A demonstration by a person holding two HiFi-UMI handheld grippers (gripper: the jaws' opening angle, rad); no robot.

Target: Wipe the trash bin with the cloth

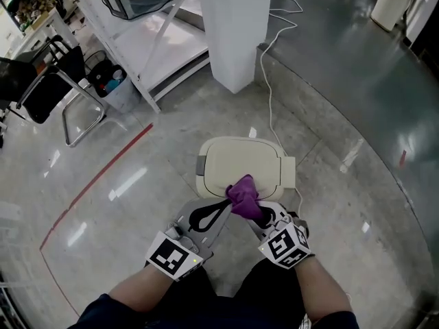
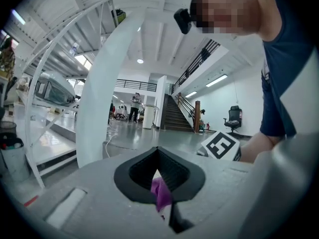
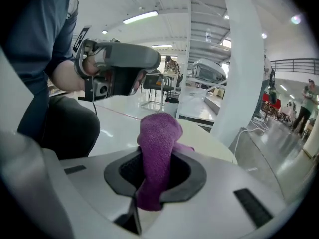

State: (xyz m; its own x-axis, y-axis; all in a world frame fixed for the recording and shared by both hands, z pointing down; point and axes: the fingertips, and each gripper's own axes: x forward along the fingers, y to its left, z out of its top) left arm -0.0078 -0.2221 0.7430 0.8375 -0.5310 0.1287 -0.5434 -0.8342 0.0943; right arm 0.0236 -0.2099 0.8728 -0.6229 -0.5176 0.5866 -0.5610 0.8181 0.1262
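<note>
Seemingly about to wipe. Cloth (image 1: 243, 196) bunched at the near edge of the trash bin (image 1: 240, 157), clamped in the right gripper (image 1: 259, 214) jaws, one corner pinched in the left gripper (image 1: 221, 210) jaws. Next: press down, sweep across.

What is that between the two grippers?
A purple cloth, pinched by the left gripper and the right gripper alike, over the bin. The head view shows it.

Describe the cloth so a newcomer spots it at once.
Start at the white pillar; on the floor before it stands a cream-lidded trash bin. The cloth sits bunched at the lid's near edge, held in the right tongs: the only purple thing there.
</note>
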